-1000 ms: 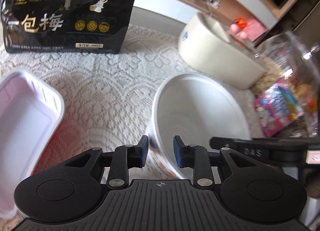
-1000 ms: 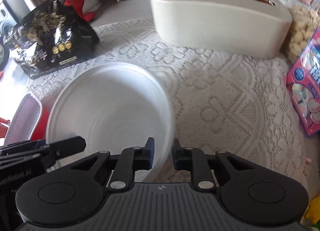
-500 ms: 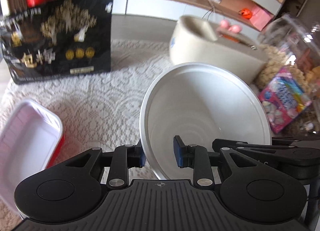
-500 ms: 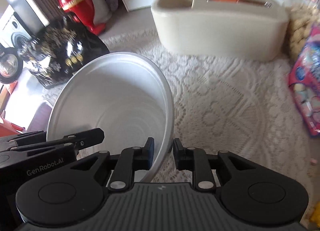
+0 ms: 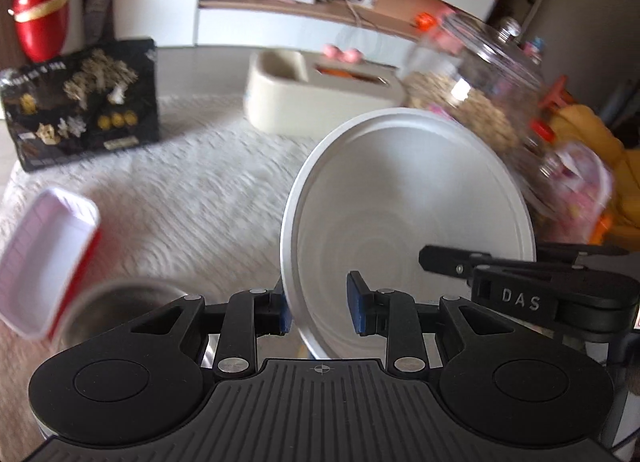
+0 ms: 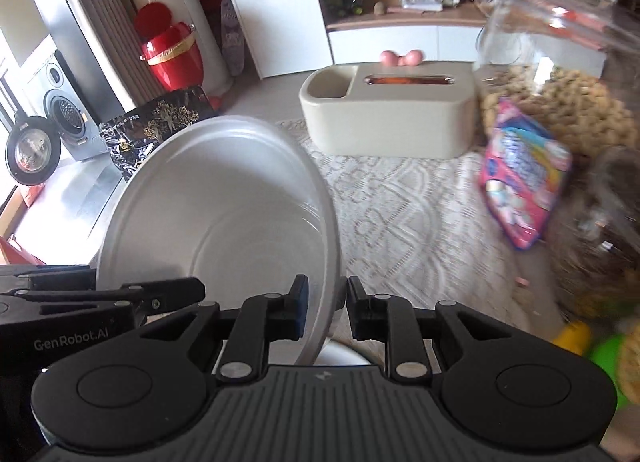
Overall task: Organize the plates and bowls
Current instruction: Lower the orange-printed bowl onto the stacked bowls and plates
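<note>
Carrying is the step in hand, as I judge it: the white bowl (image 5: 408,221) is off the worktop (image 5: 192,197), held by its rim from two sides, and not yet set down anywhere.

Left wrist view. The left gripper (image 5: 318,310) has its fingers narrow, clamped on the bowl's near-left rim; the bowl fills the centre-right of the frame, tilted with its inside facing the camera. The right gripper (image 5: 520,274) reaches in from the right edge onto the opposite rim. Lower left, a red-and-white rectangular container (image 5: 48,258) lies on the lace cloth, and just below it a metal bowl (image 5: 120,310) shows only in part, behind the gripper body. Both look still unsorted. This frame is motion-blurred; the glass jar (image 5: 480,93) at upper right and the items behind it are hard to make out.

Right wrist view. The right gripper (image 6: 324,310) has its fingers nearly closed, pinching the bowl's right rim at centre-bottom. The bowl covers the left half, hiding the worktop beneath. A pale curved edge under the fingers may be another dish; I cannot tell. No plates in either view, and the destination is not visible, so most of the task appears to remain.
</note>
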Available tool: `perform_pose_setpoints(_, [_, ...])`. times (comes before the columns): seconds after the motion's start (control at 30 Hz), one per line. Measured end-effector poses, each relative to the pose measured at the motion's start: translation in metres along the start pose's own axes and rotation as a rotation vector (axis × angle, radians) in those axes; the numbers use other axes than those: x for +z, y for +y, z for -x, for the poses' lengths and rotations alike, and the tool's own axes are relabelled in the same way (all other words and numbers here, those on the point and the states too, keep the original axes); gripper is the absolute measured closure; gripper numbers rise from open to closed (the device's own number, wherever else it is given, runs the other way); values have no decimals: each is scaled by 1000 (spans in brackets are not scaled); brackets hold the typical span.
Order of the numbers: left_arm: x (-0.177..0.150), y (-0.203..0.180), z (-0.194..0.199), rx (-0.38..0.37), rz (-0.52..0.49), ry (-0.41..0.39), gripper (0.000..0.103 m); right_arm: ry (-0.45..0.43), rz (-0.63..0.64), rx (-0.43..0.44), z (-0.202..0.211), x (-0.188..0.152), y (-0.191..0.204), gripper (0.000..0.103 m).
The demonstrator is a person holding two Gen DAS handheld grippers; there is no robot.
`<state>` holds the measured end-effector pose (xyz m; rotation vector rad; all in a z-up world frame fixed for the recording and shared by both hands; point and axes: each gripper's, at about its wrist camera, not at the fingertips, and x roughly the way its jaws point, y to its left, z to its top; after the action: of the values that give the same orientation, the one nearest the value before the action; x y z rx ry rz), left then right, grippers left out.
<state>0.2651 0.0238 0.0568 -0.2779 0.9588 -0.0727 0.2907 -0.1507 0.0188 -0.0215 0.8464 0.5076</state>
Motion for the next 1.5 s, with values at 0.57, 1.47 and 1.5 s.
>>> perform_pose_setpoints(0.57, [-42,-10,-2,-22,-36,11,74,54,21,-33,5,-63,-23,79])
perform_pose_setpoints(1.47, [-70,3,-26,-3,48,24,74,90,-4,-45,-17,-82,-35,67])
perform_pose_setpoints(1.5, [-71,3,-27,-5,50,29,74,97,-3,-43,-19,-85,-35,66])
